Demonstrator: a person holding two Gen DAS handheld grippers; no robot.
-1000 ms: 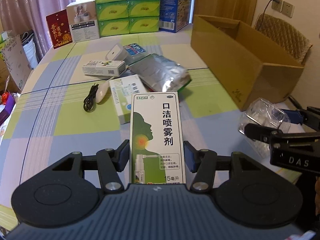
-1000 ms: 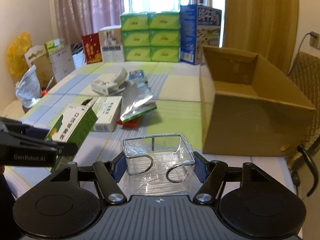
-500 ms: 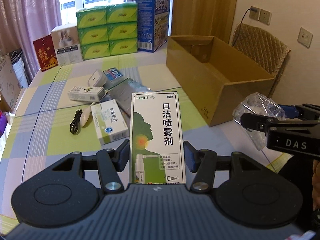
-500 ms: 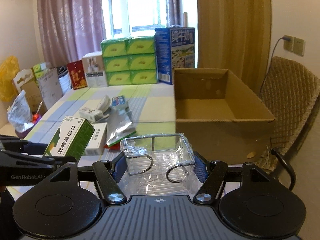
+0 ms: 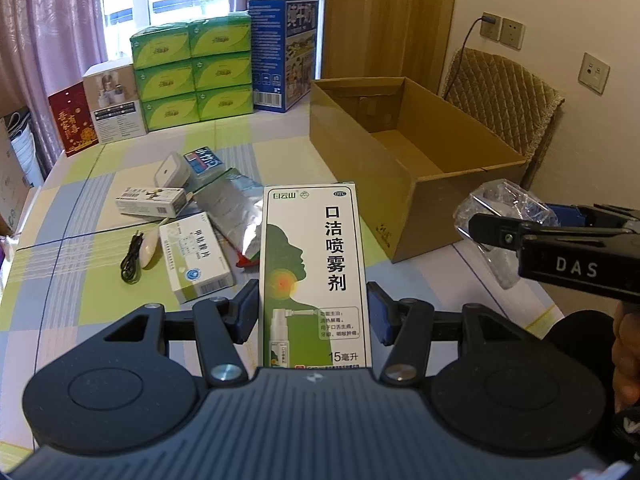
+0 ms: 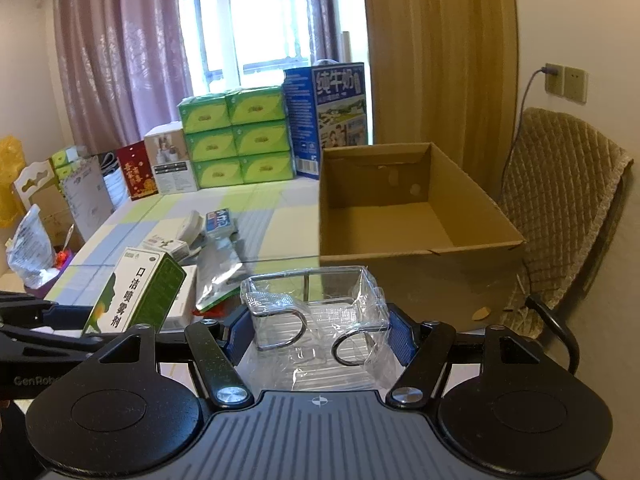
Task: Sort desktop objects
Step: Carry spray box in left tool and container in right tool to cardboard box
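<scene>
The left gripper [image 5: 313, 312] is clamped on the two long sides of a green and white throat spray box [image 5: 313, 276], held upright with its printed face toward the camera, so it cannot slip. The right gripper [image 6: 320, 330] is closed on a clear plastic package with metal rings [image 6: 318, 322], pressed at its sides because the wrap is soft. Both are lifted above the checked tablecloth [image 5: 72, 240], near the open cardboard box [image 5: 404, 168] on the right, which looks empty; I judge they go there. Other medicine boxes [image 5: 196, 258] and a foil pouch [image 5: 232, 208] wait on the left.
</scene>
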